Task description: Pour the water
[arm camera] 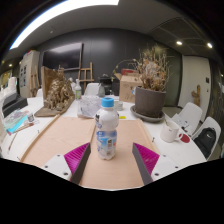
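A clear plastic water bottle (pixel 106 128) stands upright on a pale wooden tabletop (pixel 55 140), its long axis vertical and its blue cap pointing straight up. A blue-and-white label wraps its middle. The bottle sits between the two fingers of the gripper (pixel 108 160), toward their tips, resting on the table on its own base. The fingers are spread wide, and a strip of tabletop shows on each side between the bottle and the magenta pads (pixel 147 156), so neither pad presses on it.

Beyond the bottle, on the far right part of the table, a large dark round planter (pixel 149 101) holds dried brown stalks (pixel 155 70). A white mug (pixel 171 130) stands nearer on the right, just beside the table's edge, with a small red object (pixel 124 114) lying between the bottle and the planter. To the far left a second bunch of dried brown plants (pixel 60 94) rises from the table, and a blue-tinted flat item (pixel 18 123) lies near the left edge. A clear tumbler-like container (pixel 92 90) stands behind the bottle, well apart from it; what it holds cannot be told.

White chairs (pixel 190 118) stand at the right side of the table. A cardboard box (pixel 128 87) sits farther back, before a dark wall, and a long bright ceiling light (pixel 55 12) runs overhead
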{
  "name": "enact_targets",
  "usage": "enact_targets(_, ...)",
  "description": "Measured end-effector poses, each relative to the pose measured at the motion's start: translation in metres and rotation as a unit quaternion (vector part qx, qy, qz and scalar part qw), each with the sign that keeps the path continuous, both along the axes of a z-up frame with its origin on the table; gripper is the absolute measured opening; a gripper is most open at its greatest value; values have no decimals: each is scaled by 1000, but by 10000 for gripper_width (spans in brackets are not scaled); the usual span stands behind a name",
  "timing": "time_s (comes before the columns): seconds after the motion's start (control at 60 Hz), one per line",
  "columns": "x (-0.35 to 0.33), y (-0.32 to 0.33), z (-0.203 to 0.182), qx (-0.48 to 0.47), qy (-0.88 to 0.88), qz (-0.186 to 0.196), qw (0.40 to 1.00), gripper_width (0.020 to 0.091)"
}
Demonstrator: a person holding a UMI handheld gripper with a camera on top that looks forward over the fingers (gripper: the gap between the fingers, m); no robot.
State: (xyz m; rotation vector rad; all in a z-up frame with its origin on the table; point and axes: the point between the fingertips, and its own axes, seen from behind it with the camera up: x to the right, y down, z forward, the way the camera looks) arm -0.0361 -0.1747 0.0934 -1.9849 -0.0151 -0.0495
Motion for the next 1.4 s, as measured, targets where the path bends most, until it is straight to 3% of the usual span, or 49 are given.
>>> enact_targets(0.3, -15, 86, -28, 41, -34, 4, 999, 833)
enact_targets(0.4, -15, 95, -41, 32, -38, 4, 999, 684)
enact_targets(0.467, -13, 100, -42, 39, -28, -1, 999, 542)
enact_targets(0.717, -10, 100, -44, 37, 1, -11, 999, 354)
enact_targets(0.867, -7, 104, -23, 36, 47, -19, 998, 352)
enact_targets(1.067, 11, 122, 48, 59, 251, -23, 966, 350)
enact_targets(1.233, 49, 144, 95, 62, 496, -36, 865, 347)
enact_targets(1.4, 97, 172, 101, 44, 665, -62, 743, 350)
